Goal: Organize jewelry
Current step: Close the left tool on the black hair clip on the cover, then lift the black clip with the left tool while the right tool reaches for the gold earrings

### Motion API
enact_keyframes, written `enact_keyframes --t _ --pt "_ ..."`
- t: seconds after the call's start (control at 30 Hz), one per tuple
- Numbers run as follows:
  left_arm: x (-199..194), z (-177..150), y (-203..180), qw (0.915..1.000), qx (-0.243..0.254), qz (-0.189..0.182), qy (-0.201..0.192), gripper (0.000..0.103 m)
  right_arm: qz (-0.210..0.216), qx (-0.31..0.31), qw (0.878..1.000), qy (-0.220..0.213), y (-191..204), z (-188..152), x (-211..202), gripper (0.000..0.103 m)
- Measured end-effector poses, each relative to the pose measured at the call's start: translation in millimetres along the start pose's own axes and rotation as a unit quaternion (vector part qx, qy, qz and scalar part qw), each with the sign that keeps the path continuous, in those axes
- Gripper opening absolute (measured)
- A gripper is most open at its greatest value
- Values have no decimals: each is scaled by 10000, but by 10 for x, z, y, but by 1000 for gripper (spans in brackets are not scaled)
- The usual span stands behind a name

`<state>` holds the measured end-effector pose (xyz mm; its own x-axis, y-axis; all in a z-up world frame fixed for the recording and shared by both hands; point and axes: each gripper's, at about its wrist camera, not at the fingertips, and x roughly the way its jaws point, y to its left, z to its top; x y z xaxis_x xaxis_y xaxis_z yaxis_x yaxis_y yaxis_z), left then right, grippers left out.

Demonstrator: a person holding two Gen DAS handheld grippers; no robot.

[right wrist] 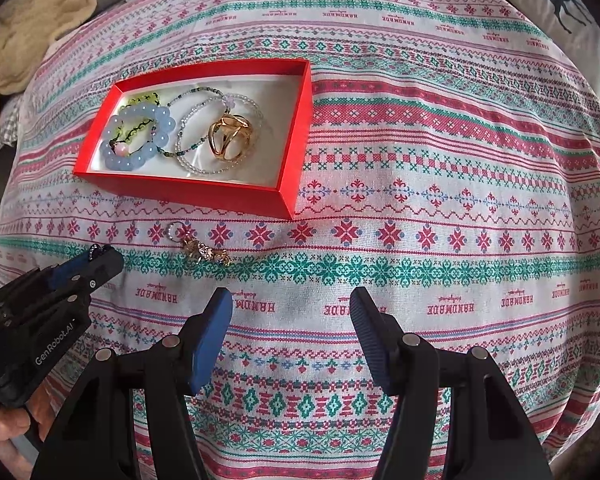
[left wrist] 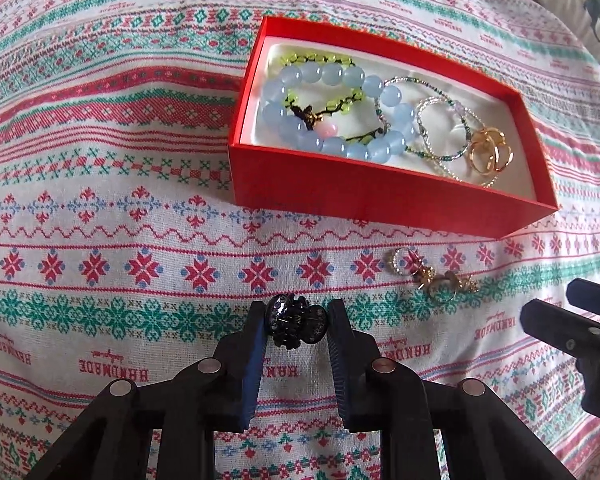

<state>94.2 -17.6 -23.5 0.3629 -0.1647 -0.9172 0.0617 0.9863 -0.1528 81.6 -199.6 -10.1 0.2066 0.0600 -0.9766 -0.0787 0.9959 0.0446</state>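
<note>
One black hair claw [left wrist: 295,325] clenched in left tongs [left wrist: 296,322] above tabletop, near red box [left wrist: 384,192]; carry level, release low inside it; right tongs [right wrist: 291,304] released, idle.

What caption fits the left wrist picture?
Left gripper pinches a black hair claw near the red jewelry box.

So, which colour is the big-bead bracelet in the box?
Pale blue bracelet; seen best in the left wrist view, inside the red box.
</note>
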Motion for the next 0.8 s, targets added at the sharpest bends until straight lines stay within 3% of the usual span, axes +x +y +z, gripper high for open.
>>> enact_keyframes --t 0.27,0.47,0.5,0.57,0.8 --pt "-219 -3 63 9999 -44 -12 -143 24 126 -301 9995 -8 188 67 38 64" --pt "-303 -29 110 9999 -35 8 -155 24 253 -963 9950 -64 453 136 100 62" --pt "-312 -50 126 9999 -19 24 -138 24 301 -1077 9937 -77 486 144 118 60" --pt "-308 -76 136 10000 -10 22 -63 24 366 -1252 9914 -87 537 160 156 43" --pt "-266 -165 178 9999 73 58 72 24 281 -2257 9730 -402 659 94 231 40"
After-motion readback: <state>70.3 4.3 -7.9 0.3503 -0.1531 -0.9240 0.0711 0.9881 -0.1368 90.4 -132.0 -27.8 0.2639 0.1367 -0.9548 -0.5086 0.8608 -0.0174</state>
